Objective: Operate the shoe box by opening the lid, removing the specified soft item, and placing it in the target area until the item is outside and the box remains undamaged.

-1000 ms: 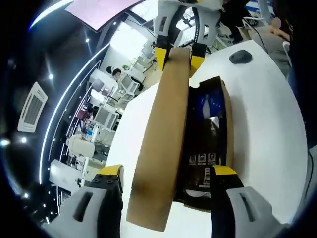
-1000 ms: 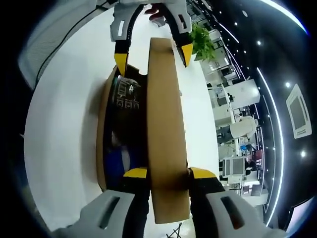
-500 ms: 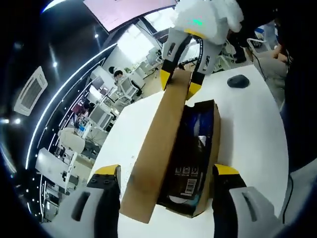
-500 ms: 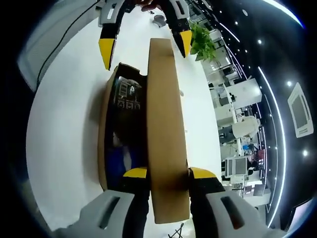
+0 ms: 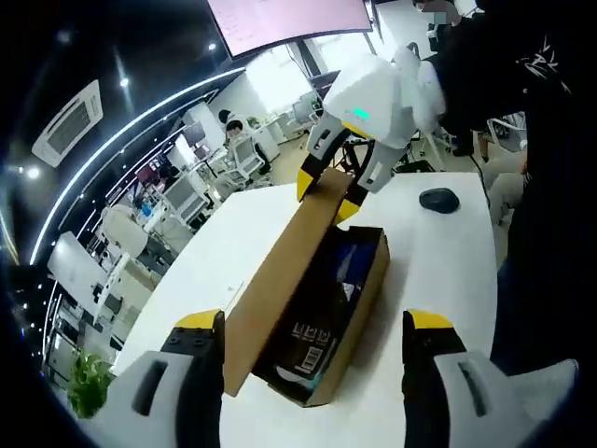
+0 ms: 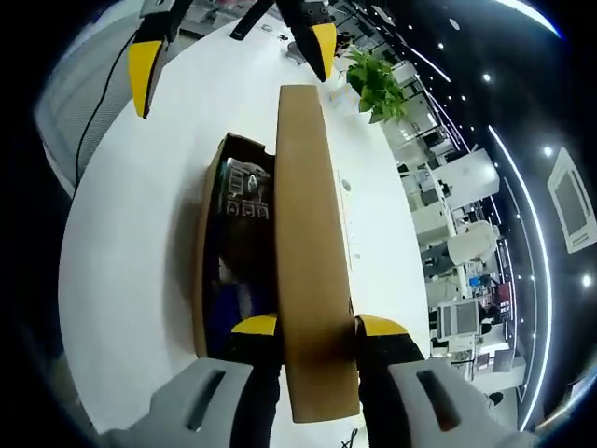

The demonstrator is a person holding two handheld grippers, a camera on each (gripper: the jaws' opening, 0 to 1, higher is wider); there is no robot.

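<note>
Pinching the raised stiff cardboard lid [image 6: 312, 271], right gripper [image 6: 308, 329] leaves left gripper [image 5: 312, 329] spread empty; blue soft item [image 5: 353, 266], probably limp, suits a mid-fold grab.

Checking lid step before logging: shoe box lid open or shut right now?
Open. The lid stands raised on edge beside the shoe box, clamped in the right gripper, and the dark interior with something blue inside shows.

White table [image 5: 438, 252] [image 6: 131, 233], smooth and bare on most of its top. Directly ahead of the left claw, an open cardboard shoe box [image 5: 347, 308] [image 6: 213, 243] resting on it; farther ahead and rightward, a dark computer mouse [image 5: 438, 199].
</note>
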